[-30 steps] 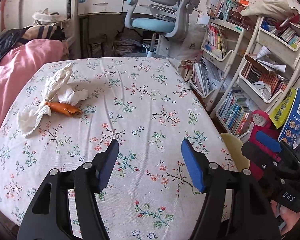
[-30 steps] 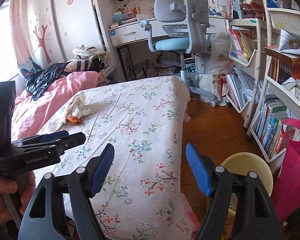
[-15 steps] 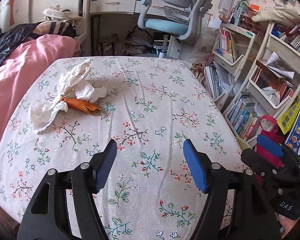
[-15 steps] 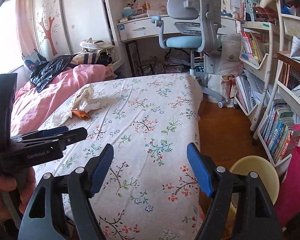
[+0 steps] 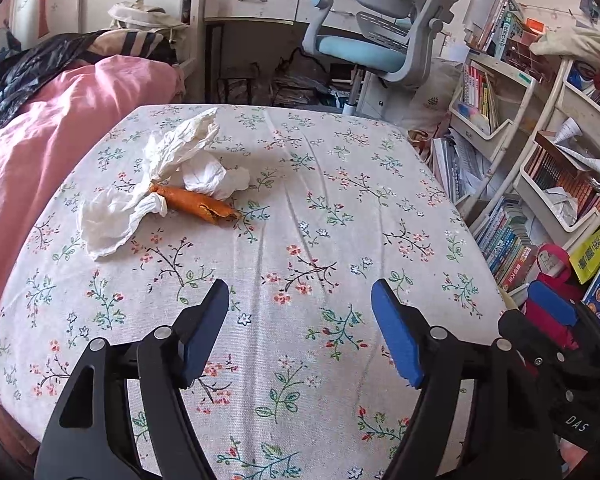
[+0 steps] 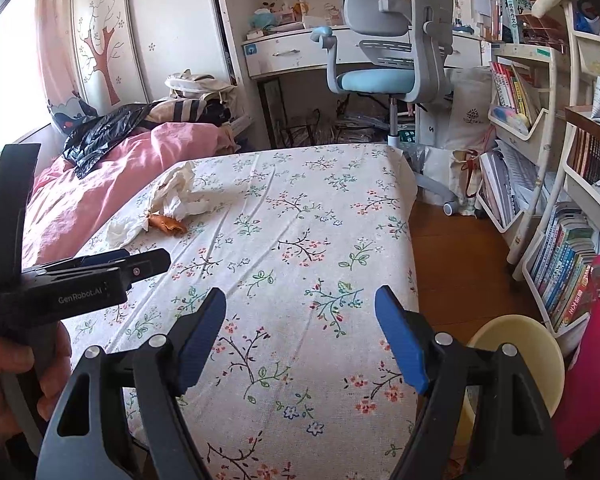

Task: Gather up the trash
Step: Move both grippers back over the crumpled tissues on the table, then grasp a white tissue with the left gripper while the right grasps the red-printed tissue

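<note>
My left gripper (image 5: pixel 300 312) has just been opening, jaws spread, nothing between them. Right gripper (image 6: pixel 300 320) gapes wide too, empty. Crumpled tissues (image 5: pixel 168 184) and the orange wrapper (image 5: pixel 198 206) lie far-left on the floral sheet (image 5: pixel 340 208). "GenRobot.AI" reads on my left tool's side, "DAS" on the right's.

Crumpled white tissues (image 5: pixel 156 184) heaped in the upper left of the frame on the floral bed sheet (image 5: pixel 320 208), orange peel-like scrap (image 5: pixel 198 205) lying flat against them
</note>
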`<state>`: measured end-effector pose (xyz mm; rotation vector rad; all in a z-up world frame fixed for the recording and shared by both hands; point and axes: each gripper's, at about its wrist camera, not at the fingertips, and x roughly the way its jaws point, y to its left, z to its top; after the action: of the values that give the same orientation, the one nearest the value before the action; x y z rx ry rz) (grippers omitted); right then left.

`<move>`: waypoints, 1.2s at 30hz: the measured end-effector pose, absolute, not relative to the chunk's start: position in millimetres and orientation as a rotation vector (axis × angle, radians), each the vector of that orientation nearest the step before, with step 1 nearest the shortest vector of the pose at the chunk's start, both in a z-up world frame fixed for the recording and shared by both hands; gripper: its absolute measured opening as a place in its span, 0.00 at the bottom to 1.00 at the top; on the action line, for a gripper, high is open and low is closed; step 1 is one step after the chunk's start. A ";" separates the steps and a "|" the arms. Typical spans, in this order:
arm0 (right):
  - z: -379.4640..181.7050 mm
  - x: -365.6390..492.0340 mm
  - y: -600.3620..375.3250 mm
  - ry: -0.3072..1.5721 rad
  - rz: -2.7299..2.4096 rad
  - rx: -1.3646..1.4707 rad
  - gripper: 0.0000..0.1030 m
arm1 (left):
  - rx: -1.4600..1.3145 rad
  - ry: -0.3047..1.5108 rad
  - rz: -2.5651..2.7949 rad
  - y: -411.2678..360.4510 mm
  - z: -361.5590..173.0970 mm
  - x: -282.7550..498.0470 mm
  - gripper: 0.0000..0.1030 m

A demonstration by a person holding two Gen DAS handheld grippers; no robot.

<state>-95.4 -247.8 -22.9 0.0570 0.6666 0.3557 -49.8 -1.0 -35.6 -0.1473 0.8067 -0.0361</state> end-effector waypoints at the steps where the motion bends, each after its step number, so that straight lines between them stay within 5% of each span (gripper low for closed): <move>1: -23.0 -94.9 -246.9 0.667 0.359 0.056 0.72 | -0.153 0.808 -0.028 2.8 -35.8 -48.5 0.68; 14: -21.7 -77.9 -204.7 0.683 0.450 0.030 0.72 | -0.224 0.806 0.210 80.8 -31.6 -23.9 0.73; 24: -20.3 -41.0 -143.2 0.702 0.562 0.008 0.72 | -0.075 0.975 0.225 132.7 -54.5 45.2 0.72; 28: -18.7 -16.6 -116.9 0.711 0.603 0.000 0.72 | -0.209 1.009 0.126 155.7 -61.6 54.9 0.12; 36: -5.8 28.5 -58.6 0.719 0.695 0.023 0.72 | -0.354 0.841 0.116 189.5 -26.9 57.2 0.11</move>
<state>28.5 -58.6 -5.8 0.0230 0.7193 0.6952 57.2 189.5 -26.9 -0.3543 0.8409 0.1156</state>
